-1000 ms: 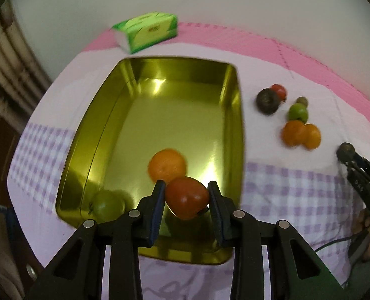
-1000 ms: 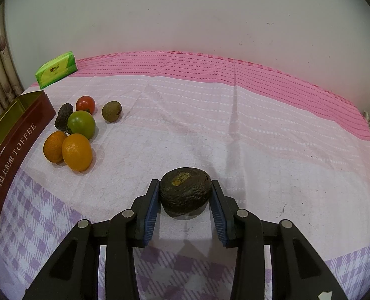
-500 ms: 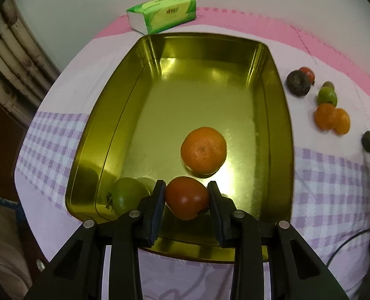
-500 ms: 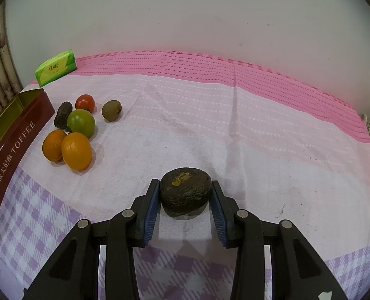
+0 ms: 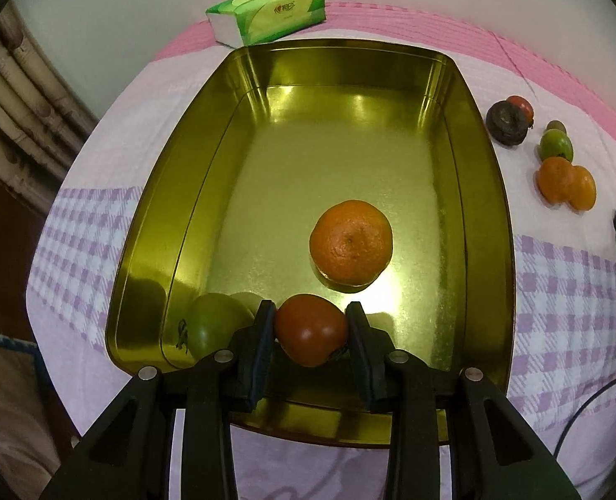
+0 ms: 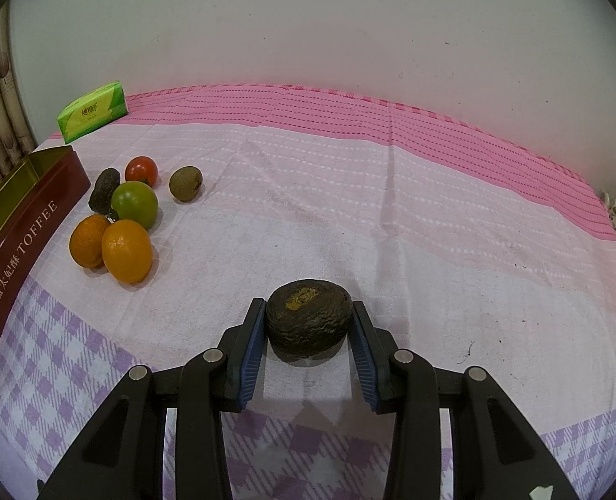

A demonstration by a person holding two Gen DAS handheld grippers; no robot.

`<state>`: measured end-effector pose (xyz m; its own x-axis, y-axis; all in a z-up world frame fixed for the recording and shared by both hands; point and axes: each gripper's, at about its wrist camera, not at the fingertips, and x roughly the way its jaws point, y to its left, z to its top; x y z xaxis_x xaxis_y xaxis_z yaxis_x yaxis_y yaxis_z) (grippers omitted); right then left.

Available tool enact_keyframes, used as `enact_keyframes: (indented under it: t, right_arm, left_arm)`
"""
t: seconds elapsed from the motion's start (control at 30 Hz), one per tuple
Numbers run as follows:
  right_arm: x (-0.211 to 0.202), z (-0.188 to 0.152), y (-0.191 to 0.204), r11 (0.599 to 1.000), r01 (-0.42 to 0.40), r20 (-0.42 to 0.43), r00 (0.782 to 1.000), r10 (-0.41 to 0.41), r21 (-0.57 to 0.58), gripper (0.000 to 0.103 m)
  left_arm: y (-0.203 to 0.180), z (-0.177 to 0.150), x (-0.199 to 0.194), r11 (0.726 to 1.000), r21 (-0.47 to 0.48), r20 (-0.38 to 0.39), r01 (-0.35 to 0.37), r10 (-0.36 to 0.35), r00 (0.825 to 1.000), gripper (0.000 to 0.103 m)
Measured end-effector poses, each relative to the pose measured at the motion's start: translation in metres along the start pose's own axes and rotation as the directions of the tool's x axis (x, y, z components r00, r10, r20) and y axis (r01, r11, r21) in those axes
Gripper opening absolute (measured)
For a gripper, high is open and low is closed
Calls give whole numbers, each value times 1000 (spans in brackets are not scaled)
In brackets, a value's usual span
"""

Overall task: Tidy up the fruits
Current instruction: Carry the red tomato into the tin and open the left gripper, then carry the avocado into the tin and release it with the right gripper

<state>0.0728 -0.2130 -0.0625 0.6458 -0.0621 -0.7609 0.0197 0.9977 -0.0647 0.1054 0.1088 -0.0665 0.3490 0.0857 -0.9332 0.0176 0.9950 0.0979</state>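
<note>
A gold metal tin (image 5: 487,225) with a dark red outer wall holds an orange tangerine (image 5: 350,241) near its middle and a green tomato (image 5: 212,329) in its near left corner, while a red tomato (image 5: 311,329) sits clamped in the left claw (image 5: 311,333) over the tin's near end. A dark, wrinkled avocado (image 6: 306,321) with a yellow scar on top is gripped in the right claw (image 6: 308,329) above the cloth. Beside the tin, a loose cluster lies on the desk: two oranges (image 6: 126,251) touching, a green tomato (image 6: 135,204), a dark avocado (image 6: 103,189), a small red tomato (image 6: 141,170) and a brown kiwi (image 6: 186,183) slightly apart.

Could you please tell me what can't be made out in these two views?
- Left wrist: the green tomato is partly hidden behind the left hand-held gripper.
- Left wrist: the brown fruit is mostly behind the green fruit.
- Right wrist: the tin is cut off by the edge.
</note>
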Motion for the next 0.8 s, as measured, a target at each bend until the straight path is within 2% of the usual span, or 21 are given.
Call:
enact_keyframes:
  t: [0.13,0.23,0.3,0.37,0.57,0.7,0.8]
  right_arm:
    - [0,0,-1,1000,0,0,1000,0,0,37]
    - [0,0,0,1000,0,0,1000,0,0,37]
    - [0,0,0,1000,-2,-1,1000,2,4,37]
    - [0,0,-1,1000,-7,-2,1000,7,8,37]
    - [-1,-2,-3,1000,-15,-2,1000,15,14,36]
    - [-2,-2,-4,1000,-20,-1,1000,20,18,36]
    - [-5,-1,-2,1000,-10,3,1000,9,16,35]
  left_arm:
    - [-1,2,0,1000,3,-9,-2,2,1000,37]
    - [-7,1,-5,1000,7,-7,4,-4,1000,43]
    - [-8,0,-9,1000,12,1,2,-2,1000,51]
    - [-10,-2,-14,1000,17,14,-6,6,1000,54]
    - [-8,-1,-33,1000,18,65,10,-11,998,57]
    - [3,0,-52,999,10,114,34,-35,993,64]
    - [19,-4,-68,1000,22,167,-7,4,986,70]
